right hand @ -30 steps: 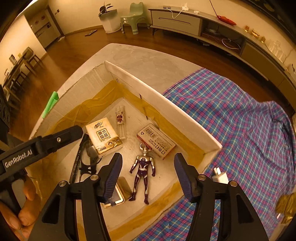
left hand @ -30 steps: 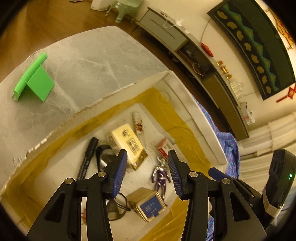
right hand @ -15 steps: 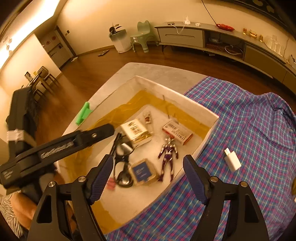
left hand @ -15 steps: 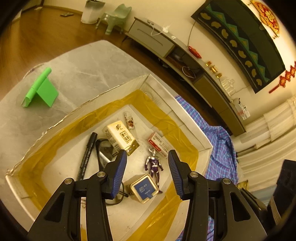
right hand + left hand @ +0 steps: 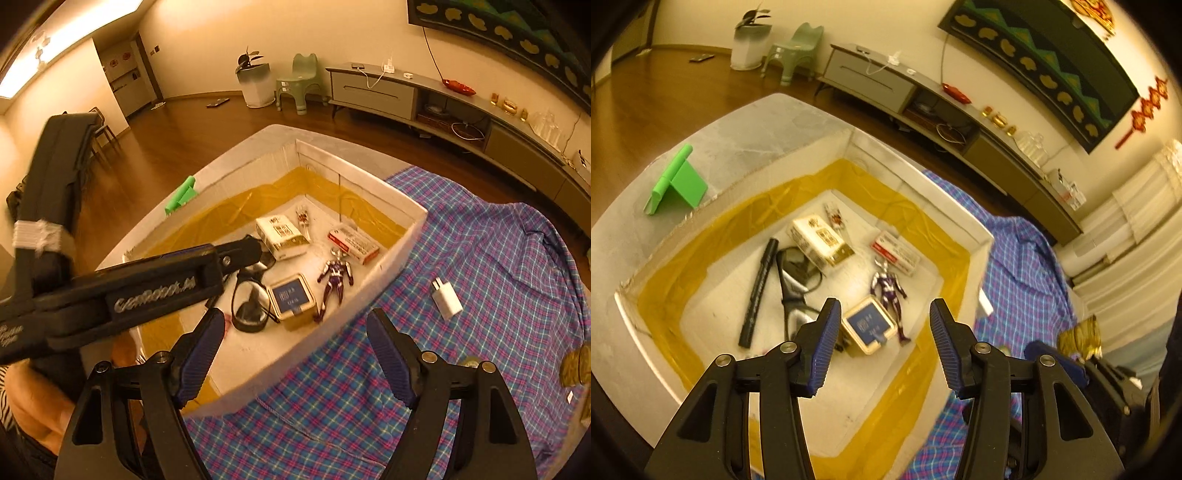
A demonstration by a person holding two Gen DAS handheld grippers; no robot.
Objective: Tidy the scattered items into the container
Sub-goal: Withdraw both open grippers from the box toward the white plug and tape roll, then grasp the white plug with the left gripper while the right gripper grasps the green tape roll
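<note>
A white box with yellow tape lining [image 5: 975, 236] [image 5: 413, 225] holds a purple toy figure [image 5: 888, 291] [image 5: 334, 275], a blue-lidded tin [image 5: 868, 325] [image 5: 291, 299], a tissue pack [image 5: 820, 240] [image 5: 280, 236], a red-and-white carton [image 5: 897, 253] [image 5: 352, 243], a black marker [image 5: 759, 291] and glasses [image 5: 794, 280] [image 5: 251, 299]. My left gripper [image 5: 882, 343] is open and empty above the box's near side. My right gripper [image 5: 295, 362] is open and empty above the box's front wall. A white charger plug [image 5: 447, 299] lies on the plaid cloth [image 5: 480, 258] outside the box.
A green stand [image 5: 677, 182] [image 5: 181, 194] sits on the grey table beside the box. A gold wrapped item [image 5: 1078, 338] [image 5: 576, 363] lies on the cloth at the right. A low TV cabinet [image 5: 443, 99] runs along the far wall.
Both grippers have risen and pulled back from the box, so more of the box and cloth shows. Both stay open and empty. The items in the box have not moved.
</note>
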